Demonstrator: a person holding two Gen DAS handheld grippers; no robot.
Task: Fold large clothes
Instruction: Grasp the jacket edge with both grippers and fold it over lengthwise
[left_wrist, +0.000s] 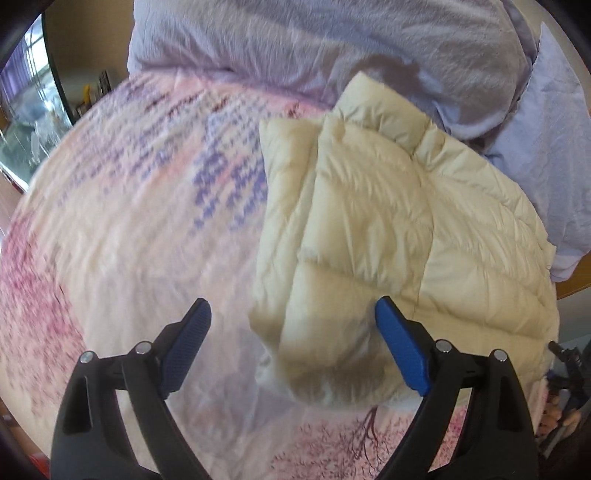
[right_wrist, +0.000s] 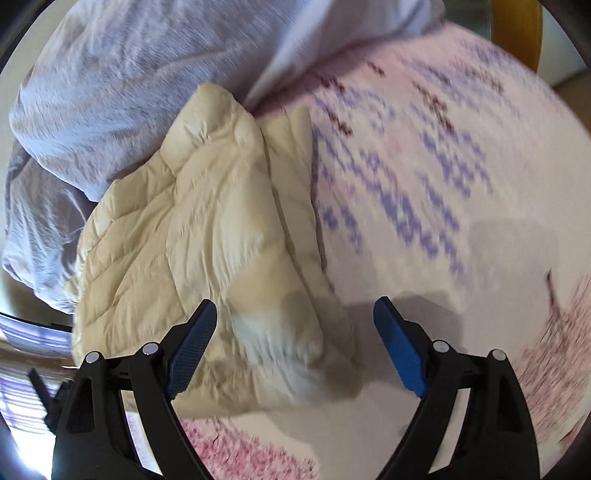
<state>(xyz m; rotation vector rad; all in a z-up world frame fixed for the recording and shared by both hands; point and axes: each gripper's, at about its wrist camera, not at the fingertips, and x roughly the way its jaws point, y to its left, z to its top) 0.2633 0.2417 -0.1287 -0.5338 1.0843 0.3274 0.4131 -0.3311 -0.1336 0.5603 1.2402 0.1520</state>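
both grippers, the left gripper (left_wrist: 293, 314) and right gripper (right_wrist: 295, 314), hang with fingers spread and empty above the cream puffer jacket (left_wrist: 388, 221), which lies already folded into a compact bundle just beyond the fingertips on the floral bedspread (left_wrist: 129, 240), so little folding seems left.

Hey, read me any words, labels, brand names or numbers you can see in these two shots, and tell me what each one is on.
None can be read.
Bedspread: purple marks that may be lettering or only a pattern, too blurred to tell.
Cream puffer jacket: no label, tag or logo showing in either view.
Lilac bedding behind the jacket: plain, no text.
Left gripper and right gripper: no markings visible.
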